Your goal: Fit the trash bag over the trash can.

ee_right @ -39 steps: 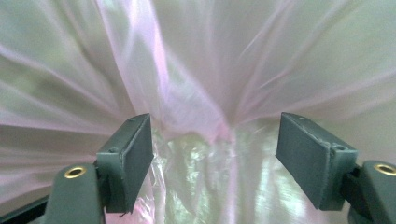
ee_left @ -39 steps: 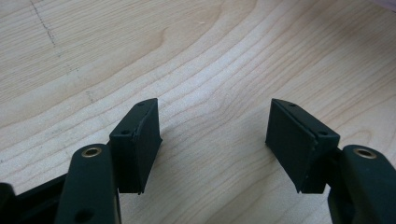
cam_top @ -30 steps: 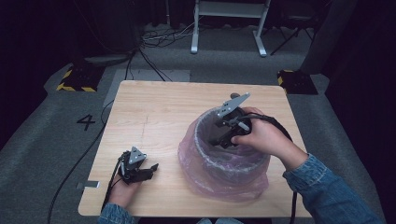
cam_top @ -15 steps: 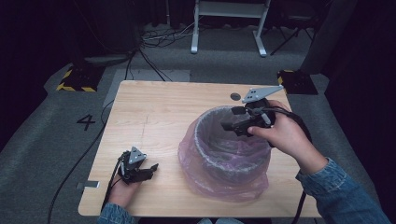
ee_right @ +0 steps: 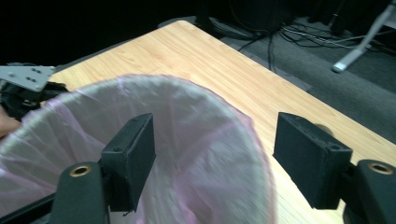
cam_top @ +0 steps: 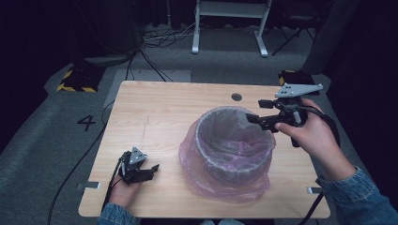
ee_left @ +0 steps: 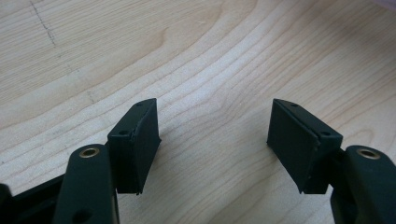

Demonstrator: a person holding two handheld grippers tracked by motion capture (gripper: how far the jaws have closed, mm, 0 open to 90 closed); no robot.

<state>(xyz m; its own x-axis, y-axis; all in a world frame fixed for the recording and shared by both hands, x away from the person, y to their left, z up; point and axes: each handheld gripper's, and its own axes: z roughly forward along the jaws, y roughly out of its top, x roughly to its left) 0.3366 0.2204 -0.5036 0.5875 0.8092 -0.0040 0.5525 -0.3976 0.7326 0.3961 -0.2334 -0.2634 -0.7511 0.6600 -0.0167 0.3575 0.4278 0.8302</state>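
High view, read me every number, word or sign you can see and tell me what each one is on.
"4": a large dark numeral on the grey floor left of the wooden table, at.
Yellow-and-black hazard stripes, no words: on the floor block beyond the table's left corner and another by its right corner.
No print readable on the pink bag or bin.
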